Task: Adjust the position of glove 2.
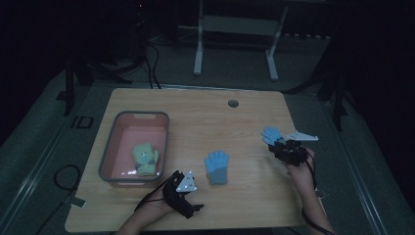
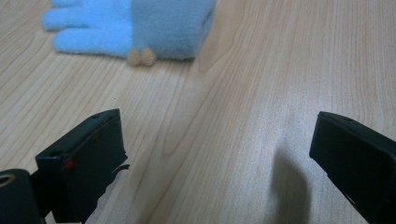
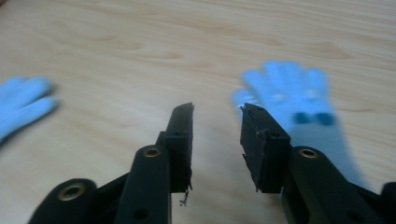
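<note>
Near the right edge of the light wooden table (image 1: 195, 122): my right gripper (image 1: 281, 146) by a light-blue knitted glove (image 1: 270, 134).

Right jaws stand part-way apart with nothing between them; that glove lies flat just beside the right jaw in the right gripper view, apparently not clamped. My left gripper (image 1: 195, 207) rests at the near edge, jaws spread wide and empty. A second light-blue glove with grey cuff (image 1: 217, 166) lies mid-table. A yellow-green glove (image 1: 145, 158) sits inside the grey-rimmed pink plastic bin (image 1: 108, 142) towards the left edge.
</note>
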Available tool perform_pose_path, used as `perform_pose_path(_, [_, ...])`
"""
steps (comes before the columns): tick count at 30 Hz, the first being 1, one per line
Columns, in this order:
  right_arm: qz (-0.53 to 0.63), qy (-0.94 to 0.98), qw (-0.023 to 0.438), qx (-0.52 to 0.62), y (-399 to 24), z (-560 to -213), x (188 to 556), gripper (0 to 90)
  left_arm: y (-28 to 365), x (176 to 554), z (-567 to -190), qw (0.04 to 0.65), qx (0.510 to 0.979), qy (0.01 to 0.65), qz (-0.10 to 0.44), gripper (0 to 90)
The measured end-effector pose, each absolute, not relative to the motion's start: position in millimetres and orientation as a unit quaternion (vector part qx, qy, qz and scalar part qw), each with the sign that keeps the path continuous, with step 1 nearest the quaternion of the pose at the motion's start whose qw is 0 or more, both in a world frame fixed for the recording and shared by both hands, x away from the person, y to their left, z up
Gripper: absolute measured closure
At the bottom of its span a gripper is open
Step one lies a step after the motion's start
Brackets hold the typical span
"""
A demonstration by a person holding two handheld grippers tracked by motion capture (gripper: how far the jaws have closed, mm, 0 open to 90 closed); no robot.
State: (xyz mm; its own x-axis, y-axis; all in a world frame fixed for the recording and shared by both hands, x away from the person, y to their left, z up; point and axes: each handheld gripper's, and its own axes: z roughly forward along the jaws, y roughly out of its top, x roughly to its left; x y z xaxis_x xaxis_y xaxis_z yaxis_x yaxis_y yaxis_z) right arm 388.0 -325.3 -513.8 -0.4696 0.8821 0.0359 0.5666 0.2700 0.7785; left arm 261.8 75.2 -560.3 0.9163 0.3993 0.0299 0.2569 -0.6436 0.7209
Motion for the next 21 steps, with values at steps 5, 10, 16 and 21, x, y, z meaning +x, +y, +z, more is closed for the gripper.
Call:
perform_pose_path(5, [0.372,0.763,0.22,0.481,-341,-516,410,58.8,76,262,-560,0.381,0.902,0.182,0.093,3.6])
perform_pose_path(10, [0.364,0.763,0.218,0.489,-351,-523,428,56.6,76,262,-561,0.379,0.903,0.181,0.093,3.6])
perform_pose_path(16, [0.354,0.769,0.204,0.491,-357,-537,441,55.1,76,262,-561,0.38,0.902,0.181,0.094,3.6])
perform_pose_path(21, [0.345,0.783,0.199,0.478,-357,-549,443,58.9,77,262,-560,0.382,0.901,0.182,0.093,3.6])
